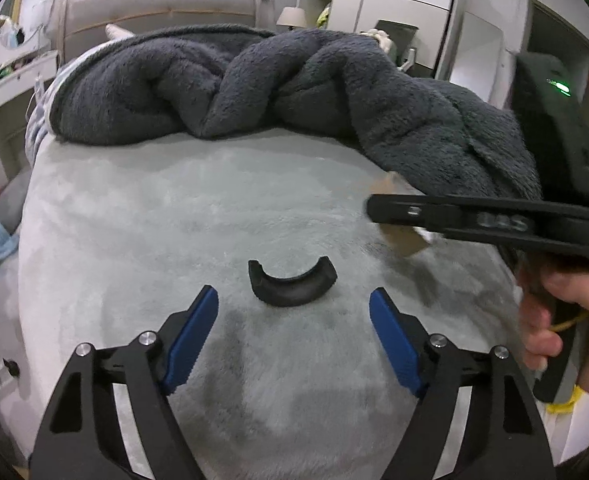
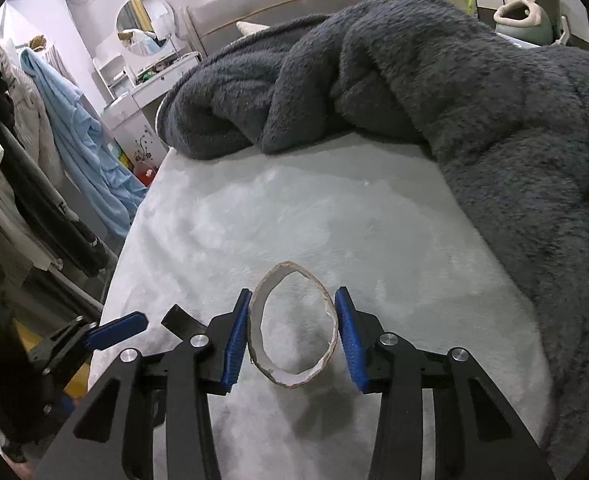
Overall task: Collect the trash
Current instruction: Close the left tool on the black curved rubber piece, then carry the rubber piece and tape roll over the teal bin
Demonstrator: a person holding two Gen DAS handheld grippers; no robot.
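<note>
- Centrally, the right tool [image 2: 292, 334] grips a cardboard ring [image 2: 293, 326]: its blue pads [image 2: 236, 340] press the ring's two sides, and the squeeze has bent the round into an oval. The ring appears lifted just clear of the bed [image 2: 334, 208], though contact at its lower edge cannot be ruled out.
- The grip falls across the ring's width, probably because thin cardboard gives way there and stays caught between the ribbed pads.
- From the left wrist view the same ring shows only as tan cardboard above and below the finger of the right tool [image 1: 378, 210], carried by a hand [image 1: 562, 320] at the right edge.
- The left tool [image 1: 294, 320] stands open with nothing between its pads; both fingers point at a black curved piece [image 1: 292, 285], apparently rubber or foam, lying flat on the bed just ahead of the fingertips.
- That piece sits midway between the spread fingers, a line-up that suits closing on it next; being low and flat on soft pile, it likely needs the tips pushed down into the cover.
- A dark fleece blanket [image 2: 474, 100] is bunched at the far side and along the right of the bed, well apart from the black piece, leaving the pale cover bare around both bits of trash.
- No bin or bag is visible in either view.
</note>
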